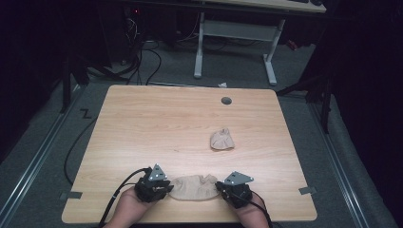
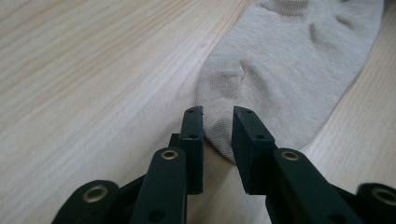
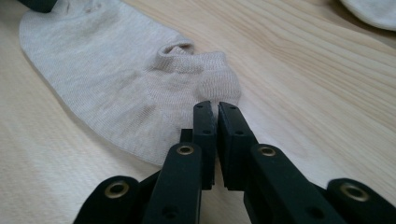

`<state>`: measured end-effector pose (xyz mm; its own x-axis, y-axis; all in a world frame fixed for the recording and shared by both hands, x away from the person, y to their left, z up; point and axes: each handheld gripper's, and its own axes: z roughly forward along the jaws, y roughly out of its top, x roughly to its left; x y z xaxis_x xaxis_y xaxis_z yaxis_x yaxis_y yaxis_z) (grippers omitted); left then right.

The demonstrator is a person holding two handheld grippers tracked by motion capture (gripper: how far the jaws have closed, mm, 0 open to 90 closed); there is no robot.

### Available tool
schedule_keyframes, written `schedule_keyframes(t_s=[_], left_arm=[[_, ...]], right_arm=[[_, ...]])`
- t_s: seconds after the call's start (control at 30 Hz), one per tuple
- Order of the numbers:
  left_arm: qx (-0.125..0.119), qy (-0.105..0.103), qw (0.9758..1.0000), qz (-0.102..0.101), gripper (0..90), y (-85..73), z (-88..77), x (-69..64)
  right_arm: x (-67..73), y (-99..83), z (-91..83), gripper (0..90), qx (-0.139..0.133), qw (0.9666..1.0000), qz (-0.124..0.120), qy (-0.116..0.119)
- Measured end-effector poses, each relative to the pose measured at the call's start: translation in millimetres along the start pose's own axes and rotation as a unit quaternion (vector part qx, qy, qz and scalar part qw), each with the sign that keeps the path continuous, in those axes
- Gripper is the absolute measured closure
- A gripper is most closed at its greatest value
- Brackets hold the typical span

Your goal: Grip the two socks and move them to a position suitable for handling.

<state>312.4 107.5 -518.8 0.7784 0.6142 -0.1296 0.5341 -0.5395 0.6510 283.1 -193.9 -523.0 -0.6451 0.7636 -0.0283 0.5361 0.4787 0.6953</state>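
A beige ankle sock [image 1: 194, 187] lies flat on the wooden table [image 1: 157, 128] near its front edge, between my two grippers. My left gripper [image 1: 166, 187] is at the sock's left end. In the left gripper view its jaws [image 2: 218, 112] stand a little apart around the edge of the sock [image 2: 289, 60], and the pads do not press on it. My right gripper [image 1: 219, 186] is at the sock's right end. In the right gripper view its jaws [image 3: 214, 106] are nearly together on the heel edge of the sock [image 3: 116, 79], just below the cuff opening.
A second beige sock [image 1: 222, 139], bunched up, lies right of the table's middle; its edge is in the right gripper view [image 3: 373, 9]. A round cable hole [image 1: 226, 100] sits near the far edge. A white desk frame [image 1: 235, 42] and cables stand on the floor beyond.
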Motion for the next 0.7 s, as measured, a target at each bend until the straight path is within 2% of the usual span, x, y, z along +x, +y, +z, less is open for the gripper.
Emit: schedule_keyframes(t_s=[0.07,0.13,0.23,0.33,0.4,0.43,0.47,0.5,0.7], left_arm=[[0.001,0.001,0.9999,-0.012,74.5,-3.7,-3.4,-2.4],[0.000,0.005,0.9999,-0.011,74.6,-4.7,-4.1,-3.1],[0.001,0.008,1.0000,-0.003,74.8,-5.4,-5.1,-3.6],[0.000,0.014,0.9999,0.003,75.1,-5.1,-5.8,-4.7],[-0.011,0.014,0.9998,0.001,75.1,-4.5,-6.9,-5.4],[-0.010,0.015,0.9998,0.008,75.0,-4.0,-8.8,-4.2],[-0.011,0.015,0.9998,0.006,75.0,-3.8,-9.8,-4.0],[-0.010,0.018,0.9997,0.015,74.9,-3.2,-11.6,-1.2],[-0.017,0.019,0.9996,0.010,74.0,-3.0,-13.3,2.6]], right_arm=[[5.4,1.3,1.0,85.7,0.000,1.0000,-0.008,0.005],[9.5,2.1,1.1,85.5,0.002,0.9998,-0.017,0.006],[13.9,1.1,-0.4,84.4,0.004,0.9998,-0.017,0.009],[14.2,0.9,-1.6,83.7,-0.001,0.9998,-0.018,0.011],[14.4,1.9,-4.6,83.3,-0.009,0.9998,-0.014,0.007],[13.5,2.7,-6.7,83.0,-0.019,0.9997,-0.013,0.002],[13.5,2.7,-6.7,83.0,-0.019,0.9997,-0.013,0.002],[13.1,2.9,-7.2,82.8,-0.021,0.9997,-0.011,0.001],[8.9,1.8,-8.1,81.2,-0.024,0.9997,-0.005,-0.004]])
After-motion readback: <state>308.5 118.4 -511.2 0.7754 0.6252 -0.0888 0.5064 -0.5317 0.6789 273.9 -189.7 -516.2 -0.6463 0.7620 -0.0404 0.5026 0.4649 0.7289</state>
